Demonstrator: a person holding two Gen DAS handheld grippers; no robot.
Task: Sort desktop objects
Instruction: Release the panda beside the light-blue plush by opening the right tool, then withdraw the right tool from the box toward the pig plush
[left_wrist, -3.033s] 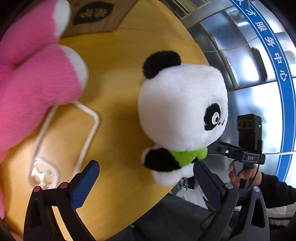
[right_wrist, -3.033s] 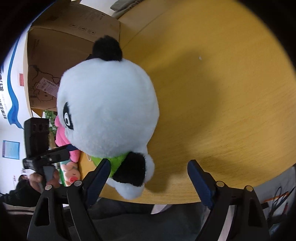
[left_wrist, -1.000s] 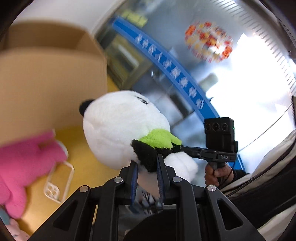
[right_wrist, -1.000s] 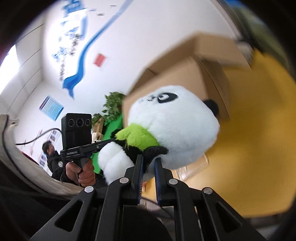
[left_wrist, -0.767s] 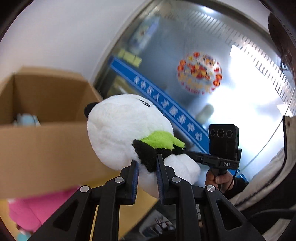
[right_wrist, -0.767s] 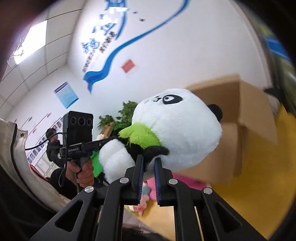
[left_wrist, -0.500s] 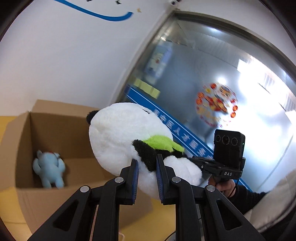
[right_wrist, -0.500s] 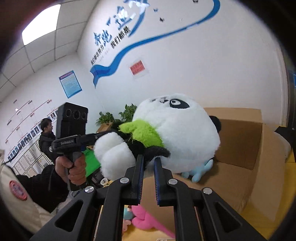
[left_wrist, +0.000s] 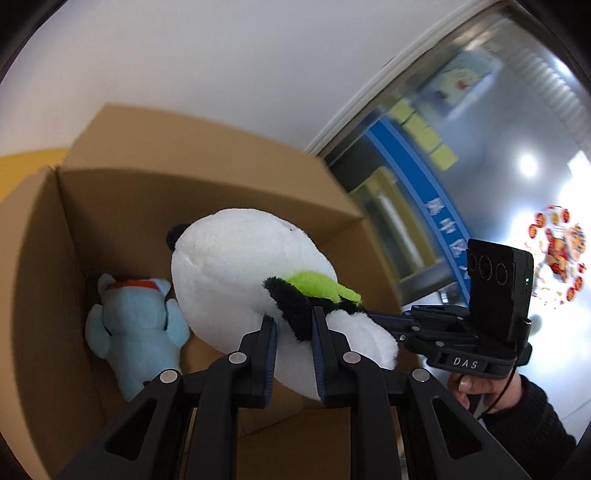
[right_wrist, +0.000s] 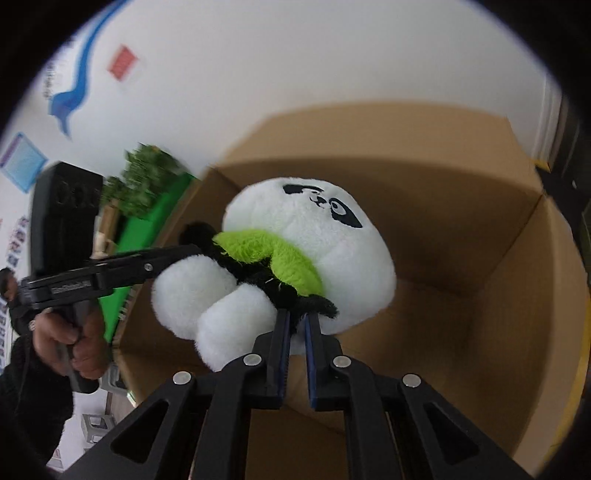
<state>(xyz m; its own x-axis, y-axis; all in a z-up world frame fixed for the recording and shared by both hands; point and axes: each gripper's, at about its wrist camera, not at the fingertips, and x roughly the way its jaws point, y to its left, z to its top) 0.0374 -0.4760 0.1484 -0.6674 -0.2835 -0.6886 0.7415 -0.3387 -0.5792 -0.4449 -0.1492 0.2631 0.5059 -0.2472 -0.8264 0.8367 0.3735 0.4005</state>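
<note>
- Two views, left wrist first: our left gripper is clenched on the panda's black arm, and half a second ago the panda hung in front of the box's near wall; now it hangs over the open mouth, head toward the far wall.
- A blue plush lies on the box floor by the left wall, just beside the panda's head as this view shows it; whether they touch we cannot tell.
- Across the panda, our right gripper reaches in from the right edge, held in a hand below it.
- Right wrist next: our right gripper grasps the panda's other black arm, fingers nearly closed on the fur. The panda is upside down, face toward the far wall of the box, with the box's walls around it and bare floor below.
- Our left gripper pinches its arm from the left edge here.
- A second back the box stood behind the toy; now it surrounds it. We judge the carry nearly over: the panda is above the box, and lowering and letting go are what sorting it there calls for.
</note>
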